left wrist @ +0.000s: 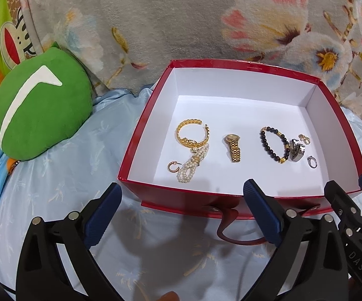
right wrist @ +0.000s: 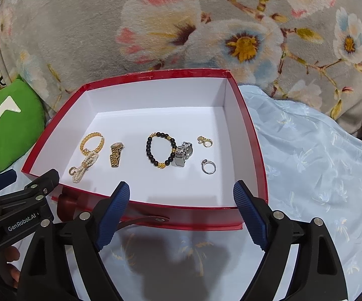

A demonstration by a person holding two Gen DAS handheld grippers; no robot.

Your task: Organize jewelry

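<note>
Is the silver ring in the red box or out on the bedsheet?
In. The silver ring lies flat on the white floor of the red box, near its right wall, apart from the silver watch beside it.

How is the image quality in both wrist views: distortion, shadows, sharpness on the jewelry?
Left wrist view: strong fisheye bowing of the red box, dark vignette corners, jewelry sharp, soft tool shadows on the blue sheet. Right wrist view: same curvature, silver ring crisp, even light, no glare, shadows fall below the box.
</note>
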